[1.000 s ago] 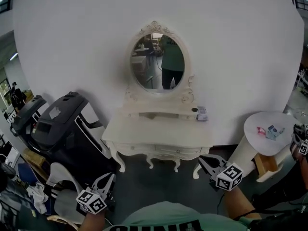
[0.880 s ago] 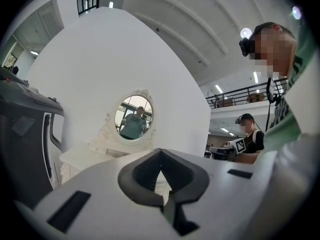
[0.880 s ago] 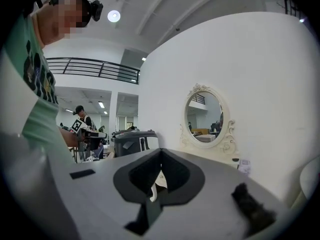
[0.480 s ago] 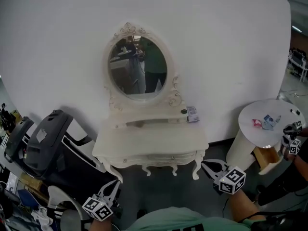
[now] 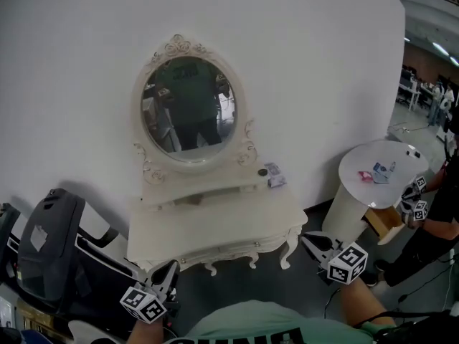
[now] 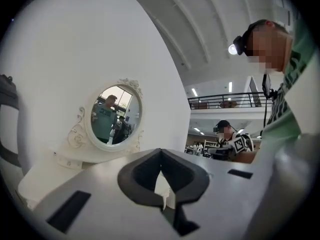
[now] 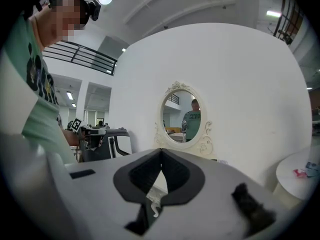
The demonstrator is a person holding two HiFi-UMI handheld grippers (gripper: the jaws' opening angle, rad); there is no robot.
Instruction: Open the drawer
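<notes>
A white dressing table with an oval mirror stands against the white wall. Its drawer front runs along the near edge, looks closed, and carries a small knob. My left gripper is shut and empty, just short of the table's front left corner. My right gripper is shut and empty too, beside the front right leg. In the left gripper view the shut left gripper points past the mirror. In the right gripper view the shut right gripper points toward the mirror.
A black padded machine stands left of the table. A round white pedestal table with small items is at the right. Another person holding grippers stands at the right edge. A small box sits on the table's shelf.
The dressing table has slid left and grown larger in the head view. My left gripper has moved right, up to the table's front corner; the right gripper has shifted only a little.
</notes>
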